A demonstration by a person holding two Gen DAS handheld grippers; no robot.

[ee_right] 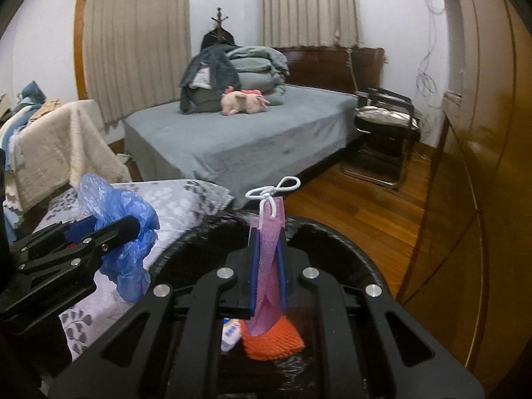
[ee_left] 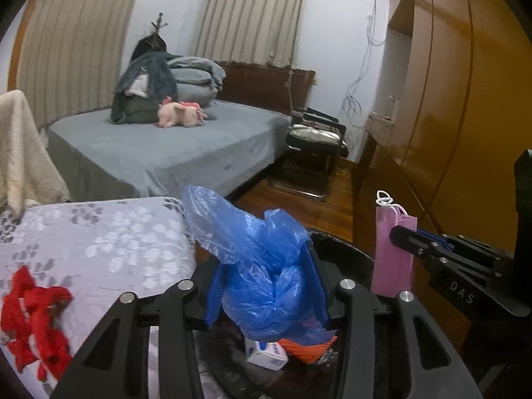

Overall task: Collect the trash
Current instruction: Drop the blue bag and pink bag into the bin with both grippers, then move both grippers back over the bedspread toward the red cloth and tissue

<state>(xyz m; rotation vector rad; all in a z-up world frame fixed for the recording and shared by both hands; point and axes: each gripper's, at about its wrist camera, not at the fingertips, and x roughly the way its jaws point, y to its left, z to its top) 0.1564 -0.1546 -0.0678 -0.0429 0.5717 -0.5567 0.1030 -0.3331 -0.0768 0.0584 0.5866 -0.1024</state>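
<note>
My left gripper (ee_left: 266, 282) is shut on a crumpled blue plastic bag (ee_left: 252, 252), which bulges up and out between its blue pads. My right gripper (ee_right: 268, 266) is shut on a folded pink face mask (ee_right: 270, 249); the mask stands upright with its white ear loops (ee_right: 272, 193) on top. Both grippers hang over a black bin (ee_right: 332, 229). Inside the bin lie an orange net (ee_right: 272, 342) and a small white box (ee_right: 229, 334). In the left wrist view the mask (ee_left: 392, 252) and the right gripper (ee_left: 404, 232) show to the right. In the right wrist view the bag (ee_right: 116, 212) shows to the left.
A floral-covered mattress (ee_left: 99, 239) with a red cloth (ee_left: 36, 316) adjoins the bin on the left. Behind it is a grey bed (ee_left: 166, 146) with folded bedding and a pink plush toy (ee_left: 181, 114). A wooden wardrobe (ee_left: 449, 99) lines the right; a black chair (ee_left: 316, 139) stands on the wooden floor (ee_right: 365, 212).
</note>
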